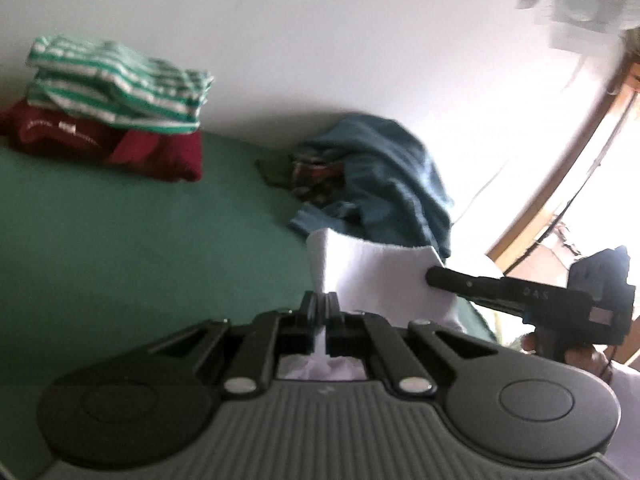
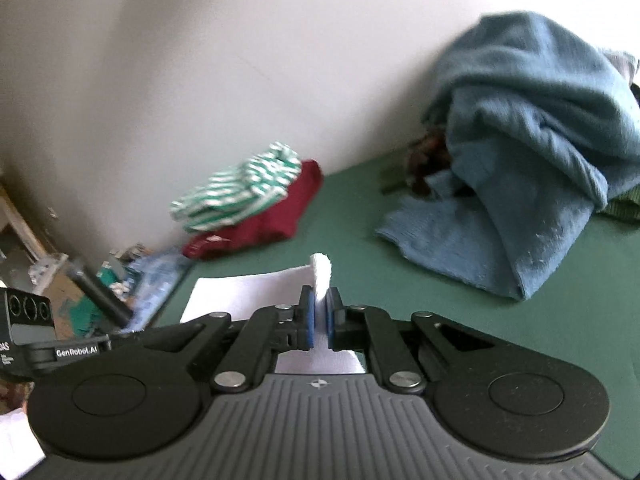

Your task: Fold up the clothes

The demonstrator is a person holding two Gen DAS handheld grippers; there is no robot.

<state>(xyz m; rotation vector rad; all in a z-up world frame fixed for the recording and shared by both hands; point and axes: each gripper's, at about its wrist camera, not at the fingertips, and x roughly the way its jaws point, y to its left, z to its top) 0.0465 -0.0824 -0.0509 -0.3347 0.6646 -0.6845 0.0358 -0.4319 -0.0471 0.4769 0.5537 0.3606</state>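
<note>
A green table stands against a pale wall. The left gripper has its jaws clenched on one edge of a white garment, and the right gripper pinches another edge, likely to spread it for folding. Beyond lie a folded striped top on a red one, and an unfolded blue sweater.

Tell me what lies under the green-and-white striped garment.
The striped garment, folded, rests on a folded dark red garment lying on the green surface. Whether anything else lies between or beneath them is hidden.
</note>
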